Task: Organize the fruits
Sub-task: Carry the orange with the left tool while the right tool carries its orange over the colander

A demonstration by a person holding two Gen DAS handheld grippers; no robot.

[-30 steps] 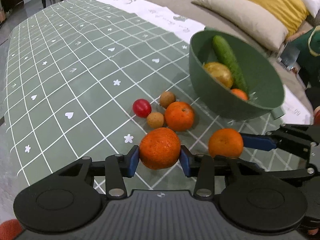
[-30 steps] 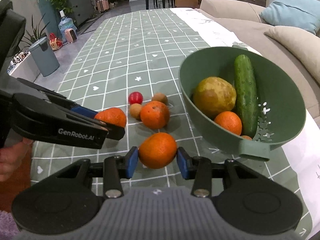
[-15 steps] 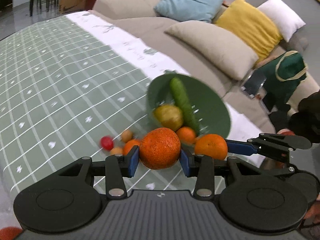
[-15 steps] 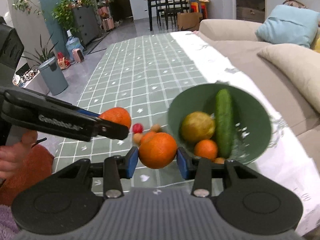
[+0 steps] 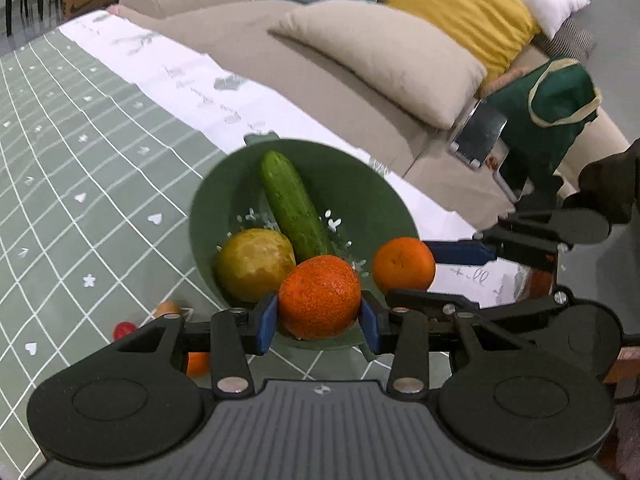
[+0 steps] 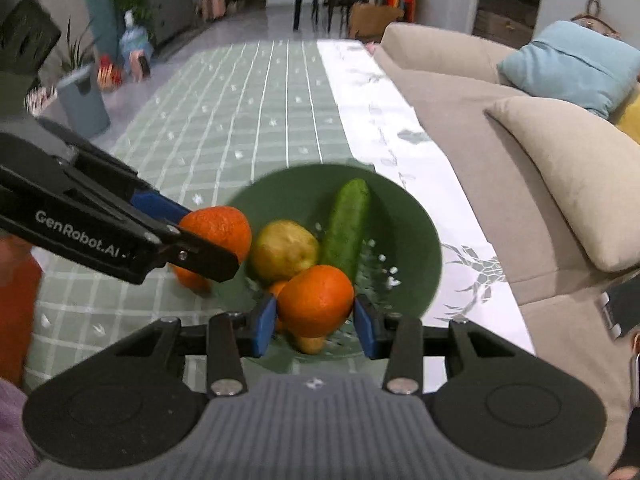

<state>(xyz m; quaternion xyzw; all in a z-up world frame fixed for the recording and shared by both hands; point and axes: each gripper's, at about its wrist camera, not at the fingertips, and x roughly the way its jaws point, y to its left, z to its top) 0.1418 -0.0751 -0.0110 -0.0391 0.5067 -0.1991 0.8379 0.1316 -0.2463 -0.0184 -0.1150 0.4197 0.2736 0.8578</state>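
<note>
My left gripper [image 5: 319, 314] is shut on an orange [image 5: 319, 297] and holds it above the near rim of the green bowl [image 5: 360, 192]. My right gripper [image 6: 315, 318] is shut on another orange [image 6: 316, 300], also held over the bowl [image 6: 416, 248]. Each gripper's orange shows in the other view, the right one's [image 5: 404, 264] and the left one's [image 6: 220, 228]. The bowl holds a cucumber [image 5: 294, 204], a yellow-green pear [image 5: 254, 264] and a small orange [image 6: 278, 289].
On the green checked tablecloth [image 5: 80, 160] left of the bowl lie a red fruit [image 5: 122, 329], a small brown fruit [image 5: 166, 308] and an orange [image 5: 198, 363]. A sofa with cushions [image 5: 384, 64] runs along the table's far side.
Both grippers have risen from the tablecloth with their oranges and moved toward the bowl; they now hang above it. The loose fruits stay on the cloth.
</note>
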